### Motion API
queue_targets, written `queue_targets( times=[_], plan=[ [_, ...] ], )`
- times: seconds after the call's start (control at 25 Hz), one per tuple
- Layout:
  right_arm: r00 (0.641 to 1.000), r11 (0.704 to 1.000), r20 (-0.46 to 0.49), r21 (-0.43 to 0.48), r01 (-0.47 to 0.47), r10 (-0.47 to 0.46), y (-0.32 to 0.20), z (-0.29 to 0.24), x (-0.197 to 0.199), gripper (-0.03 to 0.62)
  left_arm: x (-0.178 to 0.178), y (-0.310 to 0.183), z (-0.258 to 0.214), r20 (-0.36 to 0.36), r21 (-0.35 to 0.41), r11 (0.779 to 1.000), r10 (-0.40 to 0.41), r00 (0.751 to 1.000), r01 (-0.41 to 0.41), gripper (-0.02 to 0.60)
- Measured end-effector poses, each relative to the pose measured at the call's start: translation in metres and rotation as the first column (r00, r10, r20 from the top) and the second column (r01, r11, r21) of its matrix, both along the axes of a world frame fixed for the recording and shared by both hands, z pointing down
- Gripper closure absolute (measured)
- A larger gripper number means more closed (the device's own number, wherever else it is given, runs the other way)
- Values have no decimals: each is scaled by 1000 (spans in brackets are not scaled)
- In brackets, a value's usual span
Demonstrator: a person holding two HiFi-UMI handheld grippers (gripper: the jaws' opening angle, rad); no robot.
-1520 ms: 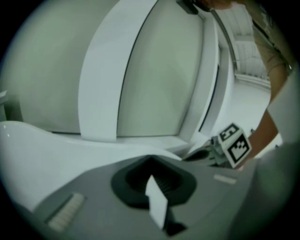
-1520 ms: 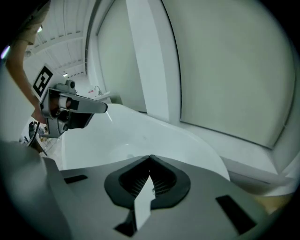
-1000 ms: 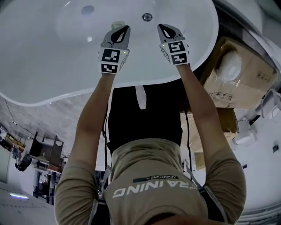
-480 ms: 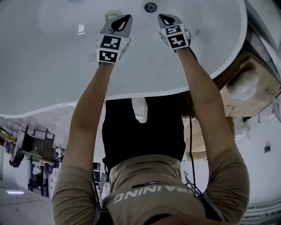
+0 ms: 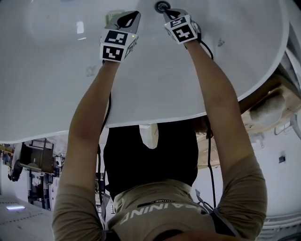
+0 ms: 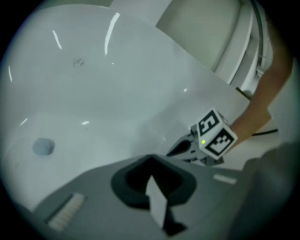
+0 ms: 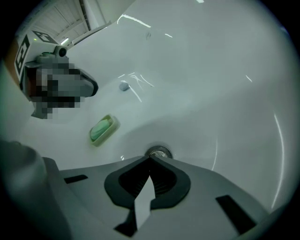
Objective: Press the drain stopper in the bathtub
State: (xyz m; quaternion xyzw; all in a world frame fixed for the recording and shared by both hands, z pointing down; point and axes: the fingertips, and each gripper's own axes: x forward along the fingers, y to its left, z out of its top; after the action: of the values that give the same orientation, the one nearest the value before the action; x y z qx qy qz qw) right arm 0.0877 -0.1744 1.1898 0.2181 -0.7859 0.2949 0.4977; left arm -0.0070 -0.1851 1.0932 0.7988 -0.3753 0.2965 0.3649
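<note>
The round metal drain stopper [image 5: 162,6] sits in the floor of the white bathtub [image 5: 225,75]. My right gripper [image 5: 170,13] is shut and empty, its tip right beside the stopper. In the right gripper view the stopper [image 7: 159,153] shows just past the closed tip of the right gripper [image 7: 150,158]; whether they touch I cannot tell. My left gripper [image 5: 128,20] is also shut and empty, hovering over the tub floor to the stopper's left. The left gripper view shows the left gripper [image 6: 150,158] with its jaws together, and the right gripper's marker cube [image 6: 215,133].
A soap dish with green soap [image 7: 102,129] lies on the tub floor left of the stopper, near the left gripper. A small round grey fitting [image 6: 43,146] sits farther along the tub. Cardboard boxes [image 5: 270,108] stand outside the tub's right rim.
Both grippers have moved deeper into the tub. The right gripper has closed in on the drain stopper and now sits beside it.
</note>
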Motion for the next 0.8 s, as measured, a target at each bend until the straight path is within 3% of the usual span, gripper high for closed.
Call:
queue_targets(
  times=[0.28, 0.56, 0.8],
  plan=[
    [995, 999, -96, -35, -30, 26, -6, 50, -3, 585, -13, 2, 32, 8, -39, 999, -15, 1000, 15, 580],
    [992, 998, -124, -46, -45, 39, -4, 58, -3, 585, -13, 1, 50, 5, -65, 998, -10, 1000, 11, 580],
    [984, 998, -175, -58, -7, -3, -6, 57, -5, 585, -8, 3, 53, -17, -73, 997, -22, 1000, 21, 580]
  ],
)
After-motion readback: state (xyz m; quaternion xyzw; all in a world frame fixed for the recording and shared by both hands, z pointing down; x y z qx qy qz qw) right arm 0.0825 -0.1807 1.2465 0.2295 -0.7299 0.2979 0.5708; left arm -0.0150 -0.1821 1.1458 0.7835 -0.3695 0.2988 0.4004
